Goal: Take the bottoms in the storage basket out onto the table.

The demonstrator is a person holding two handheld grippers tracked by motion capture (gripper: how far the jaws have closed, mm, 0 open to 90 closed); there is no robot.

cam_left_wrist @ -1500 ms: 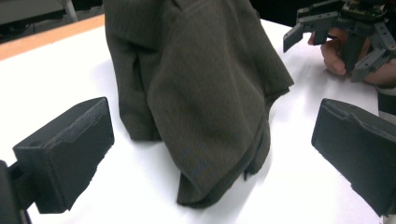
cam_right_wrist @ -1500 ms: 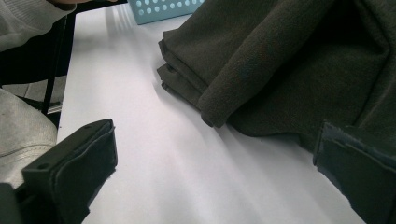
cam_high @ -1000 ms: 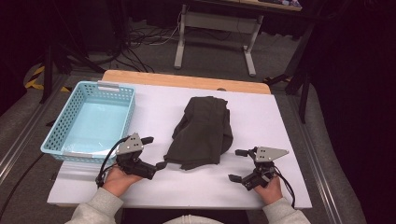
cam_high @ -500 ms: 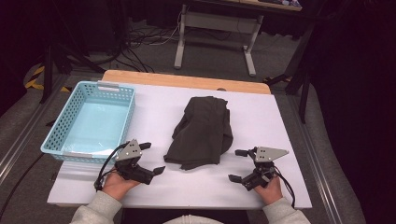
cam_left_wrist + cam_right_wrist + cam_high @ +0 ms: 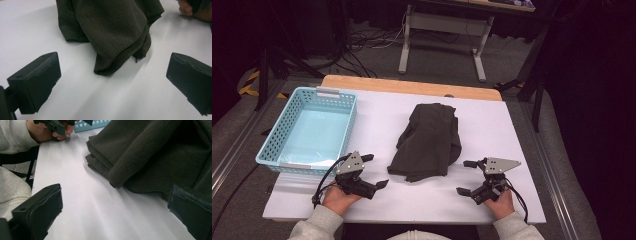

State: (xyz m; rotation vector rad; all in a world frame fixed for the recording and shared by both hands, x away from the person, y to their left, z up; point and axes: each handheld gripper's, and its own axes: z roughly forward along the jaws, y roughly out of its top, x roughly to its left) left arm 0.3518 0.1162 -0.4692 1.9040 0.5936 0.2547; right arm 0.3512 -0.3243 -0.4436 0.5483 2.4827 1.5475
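Note:
A dark olive-grey cloth lies crumpled and loosely folded in the middle of the white table. My left gripper rests near the front edge, just left of the cloth's near corner, open with nothing between its jaws. In the left gripper view the cloth's hem hangs just ahead of the gripper. My right gripper sits open at the front right, a short way from the cloth. In the right gripper view the folded cloth edge lies beyond the gripper, reaching the right jaw.
A light blue plastic basket stands at the left of the table with nothing in it. A wooden strip runs along the far edge. Beyond it are desk legs and cables on the floor. The other hand shows in the right gripper view.
My left gripper has drawn back a little toward the table's near edge, away from the cloth. The right gripper and the cloth have stayed put.

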